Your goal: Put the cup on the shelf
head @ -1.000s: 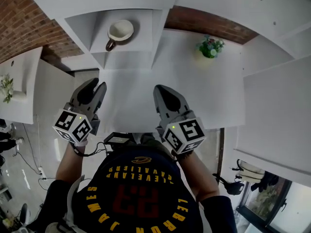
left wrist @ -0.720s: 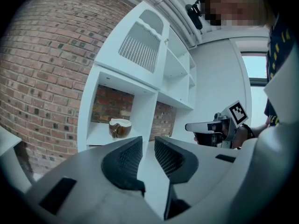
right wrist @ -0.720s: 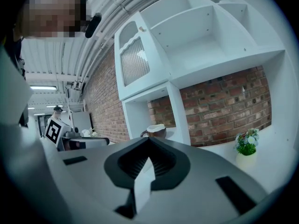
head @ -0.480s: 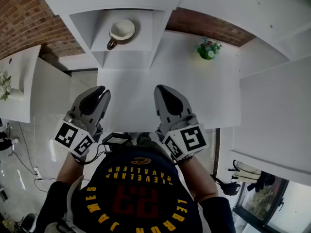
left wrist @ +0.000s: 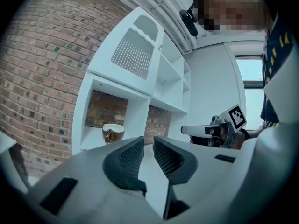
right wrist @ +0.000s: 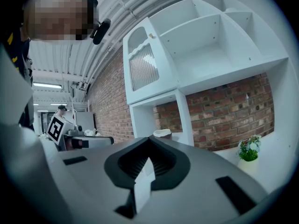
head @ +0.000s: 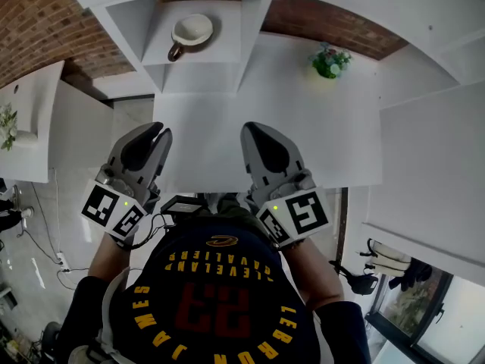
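Note:
A cream cup (head: 189,32) with a brown handle stands upright inside a cubby of the white shelf unit (head: 198,74) at the back of the white table (head: 318,127). The same cup (left wrist: 112,132) shows in the left gripper view, and its rim (right wrist: 162,133) in the right gripper view. My left gripper (head: 155,136) hovers over the table's near edge, well short of the shelf, its jaws a narrow gap apart with nothing between them (left wrist: 148,146). My right gripper (head: 254,135) is beside it, shut and empty (right wrist: 149,143).
A small potted plant (head: 330,61) sits at the table's back right, against the brick wall (head: 333,25). More white shelf compartments (right wrist: 210,45) rise above the cup's cubby. A second white table (head: 30,127) with a plant stands to the left.
Both grippers have stayed over the table's near edge, shifting only slightly forward. The cup has not moved in its cubby.

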